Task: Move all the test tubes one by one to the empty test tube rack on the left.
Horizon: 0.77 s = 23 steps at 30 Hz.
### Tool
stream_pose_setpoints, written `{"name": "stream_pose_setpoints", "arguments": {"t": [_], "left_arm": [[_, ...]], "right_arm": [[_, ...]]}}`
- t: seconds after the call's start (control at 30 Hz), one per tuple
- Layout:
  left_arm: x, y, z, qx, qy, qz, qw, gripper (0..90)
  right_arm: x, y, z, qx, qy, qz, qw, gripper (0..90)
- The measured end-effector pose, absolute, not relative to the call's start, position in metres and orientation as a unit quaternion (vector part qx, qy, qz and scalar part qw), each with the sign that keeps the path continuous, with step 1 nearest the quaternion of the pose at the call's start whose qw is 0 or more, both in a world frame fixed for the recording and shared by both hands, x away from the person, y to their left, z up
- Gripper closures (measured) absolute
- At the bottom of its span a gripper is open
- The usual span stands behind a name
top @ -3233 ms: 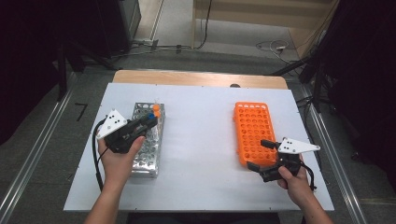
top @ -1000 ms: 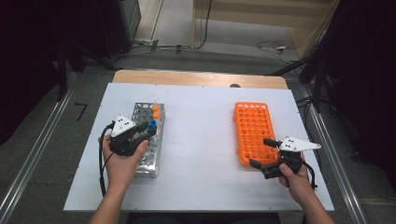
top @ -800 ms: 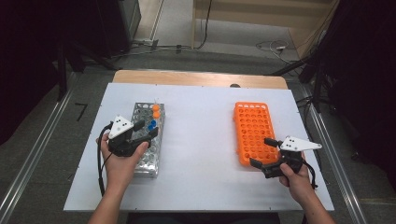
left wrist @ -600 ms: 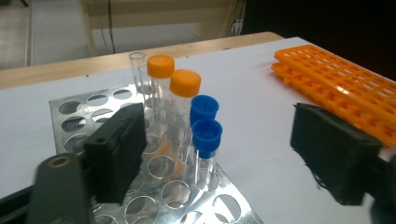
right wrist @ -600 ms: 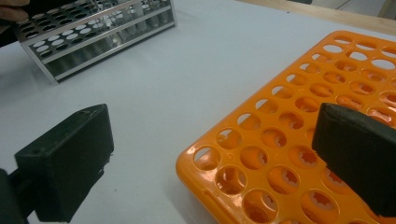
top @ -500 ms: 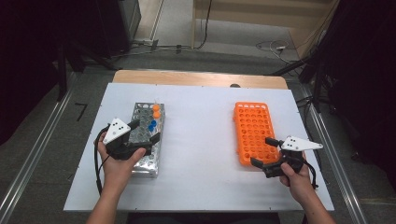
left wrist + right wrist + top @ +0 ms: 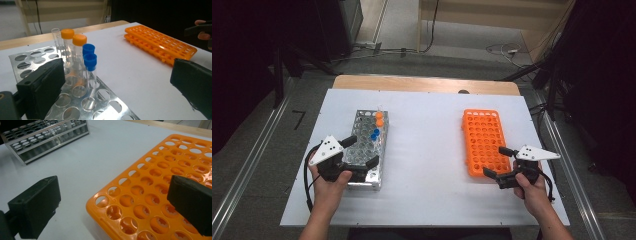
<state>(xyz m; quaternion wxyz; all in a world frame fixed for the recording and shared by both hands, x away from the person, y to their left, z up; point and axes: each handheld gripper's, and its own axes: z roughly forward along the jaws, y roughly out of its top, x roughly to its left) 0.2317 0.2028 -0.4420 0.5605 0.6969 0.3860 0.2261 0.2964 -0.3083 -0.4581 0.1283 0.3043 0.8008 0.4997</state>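
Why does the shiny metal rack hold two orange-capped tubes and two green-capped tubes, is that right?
Not quite. The silver metal rack does hold two orange-capped clear tubes, but the other two capped tubes have blue caps, not green. The left gripper view shows them plainly, standing in a row.

Stood on grey carpet (image 7: 257, 125), a white-topped bench (image 7: 432, 130) with a bare wooden strip (image 7: 422, 84) along its 12 o'clock edge. Flanked by metal rails (image 7: 242, 175) at 9 and 3 o'clock. Backed by dark equipment (image 7: 332, 25) at 11, loose cables (image 7: 497, 49) at 1, pale wood boards (image 7: 492, 12) beyond.
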Motion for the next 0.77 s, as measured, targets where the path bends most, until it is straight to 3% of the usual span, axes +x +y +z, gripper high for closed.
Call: {"name": "stream_pose_setpoints", "arguments": {"t": [0.37, 0.77], "left_arm": [[0.221, 0.225, -0.451, 0.686, 0.387, 0.223, 0.575, 0.0], [0.223, 0.224, -0.455, 0.689, 0.385, 0.222, 0.572, 0.0]], "right_arm": [[0.299, -0.321, -0.461, 0.305, 0.795, 0.505, 0.14, 0.0], [0.301, -0.324, -0.462, 0.308, 0.795, 0.501, 0.145, 0.0]]}}
